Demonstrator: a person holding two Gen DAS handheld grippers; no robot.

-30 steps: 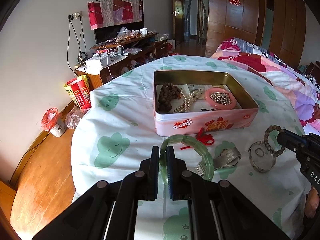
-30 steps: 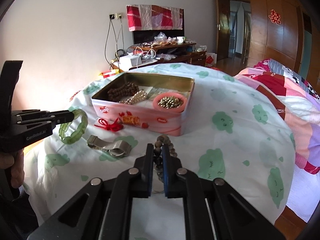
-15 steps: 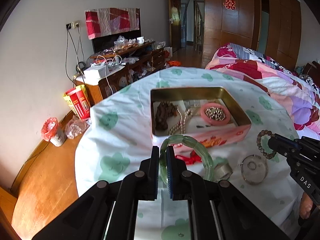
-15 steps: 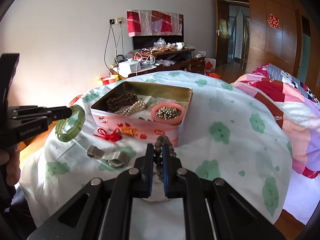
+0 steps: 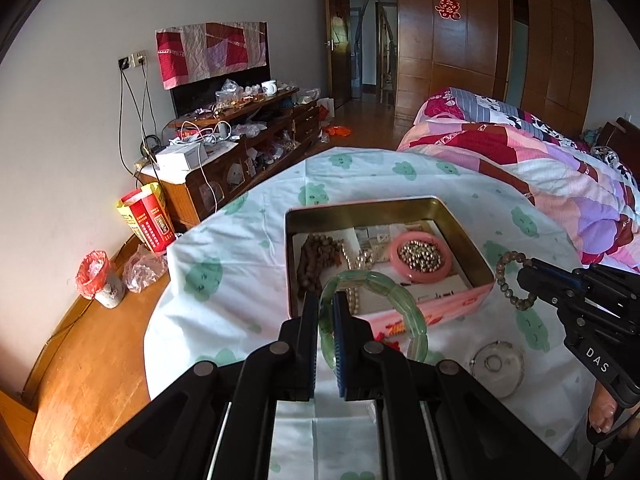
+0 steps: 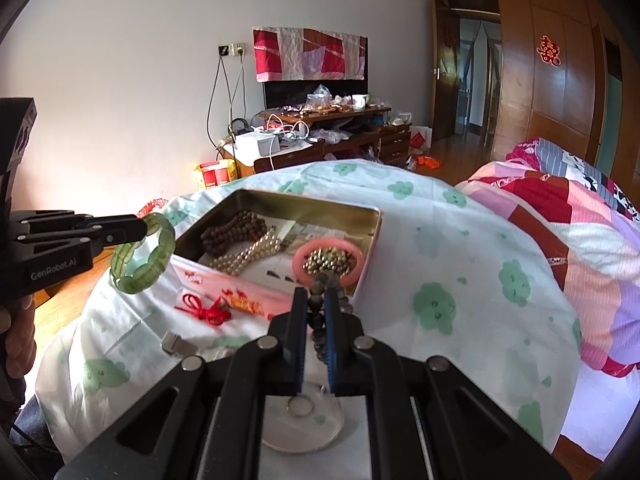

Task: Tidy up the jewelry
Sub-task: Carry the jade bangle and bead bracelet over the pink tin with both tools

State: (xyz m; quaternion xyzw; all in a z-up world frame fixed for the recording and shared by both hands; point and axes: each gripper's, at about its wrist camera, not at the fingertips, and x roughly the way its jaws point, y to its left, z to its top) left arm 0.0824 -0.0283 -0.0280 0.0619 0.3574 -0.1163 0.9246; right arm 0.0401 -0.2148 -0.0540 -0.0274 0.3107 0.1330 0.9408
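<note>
My left gripper (image 5: 326, 304) is shut on a green jade bangle (image 5: 400, 300), held in the air in front of the pink tin (image 5: 460, 308); the bangle also shows in the right wrist view (image 6: 140, 256). My right gripper (image 6: 316, 300) is shut on a brown bead bracelet (image 6: 340, 300), held above the table beside the tin's right end; the bracelet also shows in the left wrist view (image 5: 506, 280). The open tin (image 6: 368, 256) holds dark beads (image 6: 236, 228), pearls (image 6: 248, 254) and a pink bangle (image 6: 356, 256) around gold beads.
On the cloth-covered round table (image 6: 440, 248) lie a red knot cord (image 6: 208, 312), a metal watch band (image 6: 180, 344), and a clear disc (image 6: 304, 428) with a ring on it. A bed (image 5: 540, 168) stands at the right; a cluttered cabinet (image 5: 224, 160) behind.
Both grippers have risen from the table with their bracelets and moved toward the tin. The table items now look lower and smaller.
</note>
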